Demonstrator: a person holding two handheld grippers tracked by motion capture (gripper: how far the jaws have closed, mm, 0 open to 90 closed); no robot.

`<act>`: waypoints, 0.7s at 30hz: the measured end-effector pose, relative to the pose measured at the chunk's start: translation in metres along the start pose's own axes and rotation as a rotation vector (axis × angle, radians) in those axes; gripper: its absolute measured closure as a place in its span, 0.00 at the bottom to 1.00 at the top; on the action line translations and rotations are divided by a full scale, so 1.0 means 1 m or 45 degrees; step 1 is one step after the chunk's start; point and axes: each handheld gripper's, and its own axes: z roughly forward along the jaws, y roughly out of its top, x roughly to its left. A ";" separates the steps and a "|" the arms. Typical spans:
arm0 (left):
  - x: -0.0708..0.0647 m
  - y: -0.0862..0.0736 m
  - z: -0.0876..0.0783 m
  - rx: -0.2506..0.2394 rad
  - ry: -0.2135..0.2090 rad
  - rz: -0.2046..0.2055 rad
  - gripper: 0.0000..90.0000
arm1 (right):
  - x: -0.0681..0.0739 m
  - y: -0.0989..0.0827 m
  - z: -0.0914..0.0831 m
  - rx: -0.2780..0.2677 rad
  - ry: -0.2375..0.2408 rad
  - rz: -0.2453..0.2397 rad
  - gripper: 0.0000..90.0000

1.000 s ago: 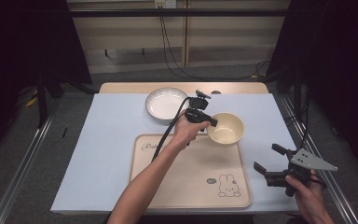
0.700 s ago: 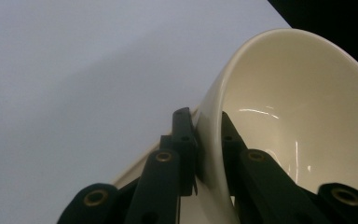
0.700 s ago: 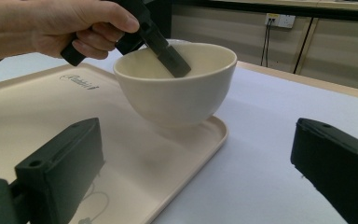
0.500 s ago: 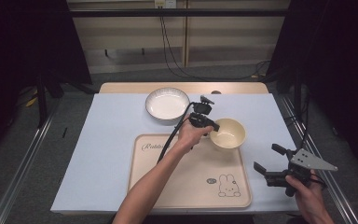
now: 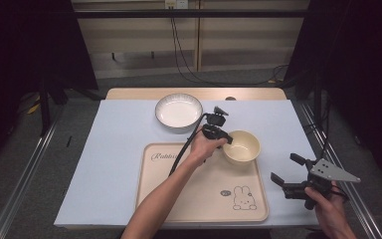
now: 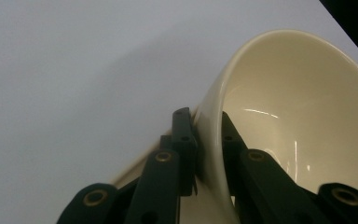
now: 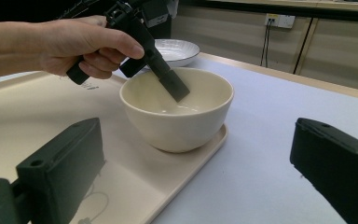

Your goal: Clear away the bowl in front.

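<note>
A cream bowl (image 5: 241,146) (image 7: 177,112) rests on the far right corner of the beige tray (image 5: 189,199), which has a rabbit drawing. My left gripper (image 5: 227,140) (image 6: 208,135) is shut on the bowl's left rim, one jaw inside and one outside the wall (image 6: 279,107). My right gripper (image 5: 287,168) (image 7: 196,186) hovers open near the table's right front, off the tray, with nothing between its jaws. It faces the bowl from the side.
A white plate (image 5: 178,110) (image 7: 175,50) with a ribbed rim sits behind the tray on the pale blue table cover (image 5: 109,164). Metal rails run along both sides of the table, and cables hang behind it.
The left gripper has carried the bowl toward the person and down, from the bare cover onto the tray's far right corner. The right gripper has stayed put.
</note>
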 end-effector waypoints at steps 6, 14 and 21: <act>-0.002 0.000 0.000 -0.004 0.007 0.017 0.91 | 0.000 0.000 0.000 0.000 -0.003 -0.002 0.03; -0.003 -0.001 0.002 -0.025 0.009 0.027 0.91 | 0.000 0.000 0.000 -0.004 0.001 -0.004 0.03; -0.004 -0.002 0.002 -0.051 0.021 0.076 0.90 | 0.000 0.000 0.000 -0.004 0.001 -0.003 0.03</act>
